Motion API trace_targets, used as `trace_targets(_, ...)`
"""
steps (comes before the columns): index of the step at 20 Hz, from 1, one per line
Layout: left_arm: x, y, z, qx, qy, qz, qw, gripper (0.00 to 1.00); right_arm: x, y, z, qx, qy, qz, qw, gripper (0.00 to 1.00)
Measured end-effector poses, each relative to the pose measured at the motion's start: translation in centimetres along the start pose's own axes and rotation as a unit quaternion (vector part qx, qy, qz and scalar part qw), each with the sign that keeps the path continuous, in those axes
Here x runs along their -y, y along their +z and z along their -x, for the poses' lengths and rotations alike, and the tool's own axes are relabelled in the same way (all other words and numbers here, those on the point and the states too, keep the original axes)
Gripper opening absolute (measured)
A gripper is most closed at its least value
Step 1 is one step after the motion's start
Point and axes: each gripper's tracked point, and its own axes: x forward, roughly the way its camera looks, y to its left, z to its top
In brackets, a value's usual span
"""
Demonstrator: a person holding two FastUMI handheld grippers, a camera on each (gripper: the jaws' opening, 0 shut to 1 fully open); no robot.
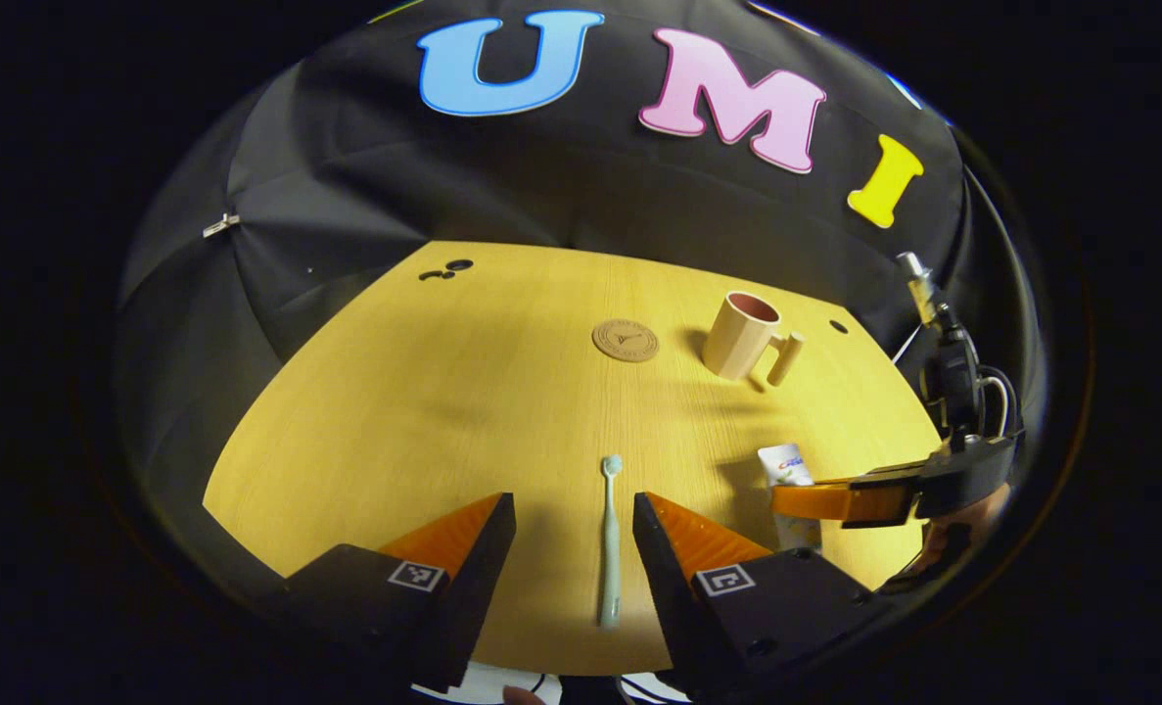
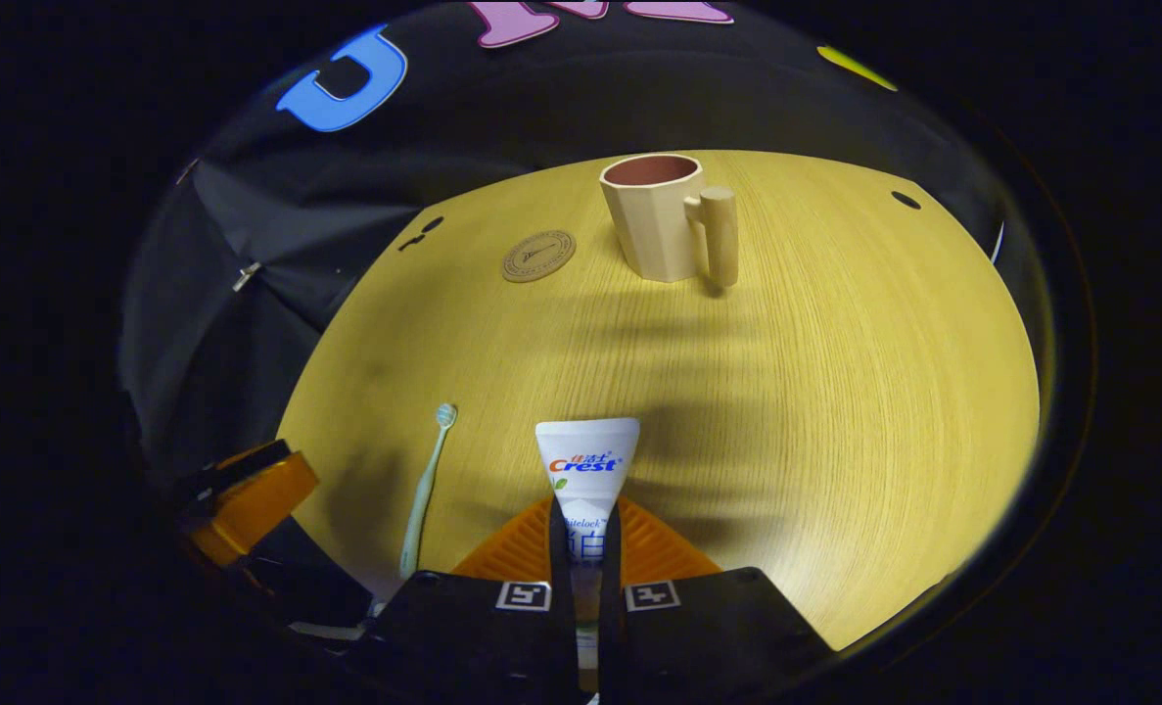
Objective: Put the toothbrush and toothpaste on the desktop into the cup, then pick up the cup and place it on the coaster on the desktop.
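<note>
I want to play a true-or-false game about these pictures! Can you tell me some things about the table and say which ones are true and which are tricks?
1. The right gripper has its two fingers closed on the white toothpaste tube. True.
2. The pale green toothbrush is standing inside the beige cup with a peg handle. False: it lies flat on the yellow wooden table, between the open fingers of the left gripper.
3. The cup sits on the round brown coaster. False: it stands beside the coaster, apart from it.
4. The cup stands upright. True.
5. The left gripper is squeezing the toothbrush. False: its fingers are wide apart on either side of it.
</note>
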Motion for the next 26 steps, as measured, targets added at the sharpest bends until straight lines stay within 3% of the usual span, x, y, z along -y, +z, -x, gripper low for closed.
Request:
trace_targets(11,1.8,-5.2,-6.0,-0.140,0.024,-0.042,0.989,0.78,2.2,1.5,1.9,0.007,0.038,0.016,0.999,0.12)
trace_targets(17,1.7,-5.9,-7.2,-0.158,0.034,-0.073,0.984,0.78,2.9,2.3,2.0,0.009,0.050,0.003,0.999,0.12)
trace_targets(18,1.7,-6.0,-7.3,-0.160,0.034,-0.071,0.984,0.84,3.0,2.2,2.0,0.008,0.051,0.002,0.999,0.12)
trace_targets(19,1.8,-6.2,-7.3,-0.167,0.033,-0.069,0.983,0.78,3.1,2.3,2.0,0.008,0.051,0.001,0.999,0.13)
trace_targets(20,1.9,-6.1,-7.4,-0.169,0.030,-0.067,0.983,0.85,3.2,2.4,2.0,0.009,0.053,0.000,0.999,0.12)
trace_targets(23,1.9,-6.8,-7.2,-0.188,0.028,-0.063,0.980,0.58,3.3,2.6,2.1,0.012,0.058,-0.004,0.998,0.13)
trace_targets(24,2.1,-6.6,-7.1,-0.190,0.024,-0.073,0.979,0.39,3.4,2.8,2.1,0.014,0.060,-0.006,0.998,0.13)
trace_targets(26,2.4,-6.2,-6.9,-0.191,0.019,-0.090,0.977,0.23,3.4,2.9,2.1,0.017,0.062,-0.009,0.998,0.12)
